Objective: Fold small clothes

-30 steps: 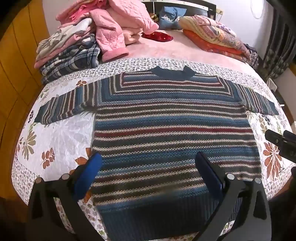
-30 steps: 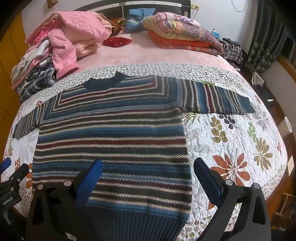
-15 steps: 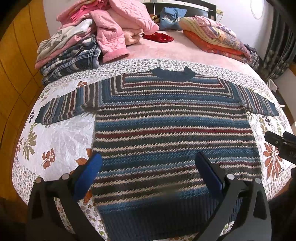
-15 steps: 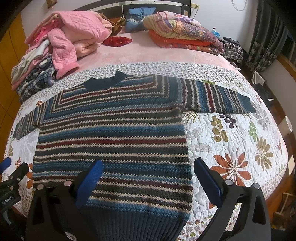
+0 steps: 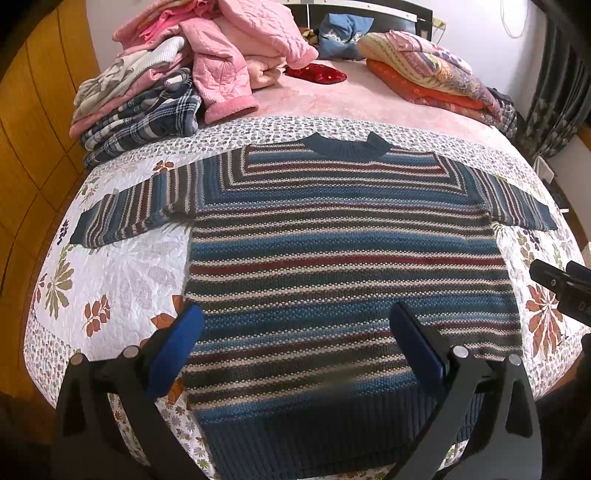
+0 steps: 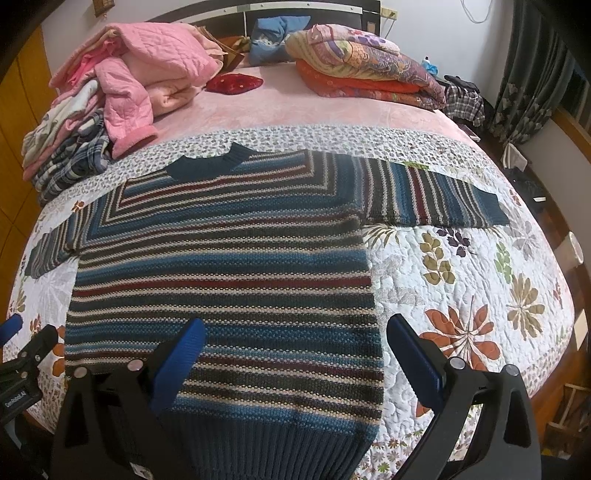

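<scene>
Quilted white cotton with orange and olive flower prints covers the near half of the bed [image 6: 480, 280], and a pink blanket takes the far half. On that quilt lies the striped knitted sweater [image 5: 343, 258], spread flat and face up, navy collar toward the headboard, ribbed hem at the near edge, both sleeves stretched straight out to the sides. No part of it is turned over on itself, so by my reading the folding has not begun: the laying-out is done, and every fold of sleeves and body is left.

Behind it, on the left, a pile of pink quilted jackets and plaid garments [image 5: 173, 81] sits heaped; whether these wait their turn I cannot say. On the right rests a stack of folded patterned blankets [image 6: 362, 66], with a blue pillow [image 5: 340, 35] and a small red cushion [image 6: 234, 83] between the two heaps.

Nearest the cameras, the left gripper [image 5: 295, 336] hovers over the hem with its blue-padded fingers spread wide and nothing between them. The right gripper [image 6: 293, 343] hangs over the sweater's right hem corner, likewise gaping and empty. Neither appears to touch the knit.
</scene>
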Motion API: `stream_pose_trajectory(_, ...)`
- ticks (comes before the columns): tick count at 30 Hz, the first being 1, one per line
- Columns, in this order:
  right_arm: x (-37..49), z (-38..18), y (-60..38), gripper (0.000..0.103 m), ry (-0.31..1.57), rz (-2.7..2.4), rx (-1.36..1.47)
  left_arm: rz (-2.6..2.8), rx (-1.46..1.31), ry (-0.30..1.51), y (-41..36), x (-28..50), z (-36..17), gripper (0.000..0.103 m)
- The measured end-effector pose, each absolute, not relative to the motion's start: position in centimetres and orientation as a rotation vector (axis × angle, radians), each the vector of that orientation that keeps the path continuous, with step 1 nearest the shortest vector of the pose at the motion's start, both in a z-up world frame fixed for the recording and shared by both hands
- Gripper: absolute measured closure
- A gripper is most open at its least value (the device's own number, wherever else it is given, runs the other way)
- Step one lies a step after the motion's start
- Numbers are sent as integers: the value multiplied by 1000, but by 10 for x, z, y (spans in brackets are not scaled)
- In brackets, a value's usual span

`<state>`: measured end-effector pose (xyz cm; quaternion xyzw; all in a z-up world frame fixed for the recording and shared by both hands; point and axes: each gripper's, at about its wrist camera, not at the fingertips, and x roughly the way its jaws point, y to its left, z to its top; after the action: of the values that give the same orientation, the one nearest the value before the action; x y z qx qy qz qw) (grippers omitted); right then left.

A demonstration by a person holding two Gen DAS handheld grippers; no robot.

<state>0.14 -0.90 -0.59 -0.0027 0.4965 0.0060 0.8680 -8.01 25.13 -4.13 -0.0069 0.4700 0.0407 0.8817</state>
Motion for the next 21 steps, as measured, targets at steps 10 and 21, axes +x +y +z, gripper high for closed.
stream_pose_trajectory(10, 1, -3, -10, 4, 1036, 8, -3, 85, 0, 980, 253, -79, -37, 3)
stream_pose_trajectory(21, 8, 1, -18, 4, 1031, 9, 16, 60, -41, 993, 248, -77, -42, 3)
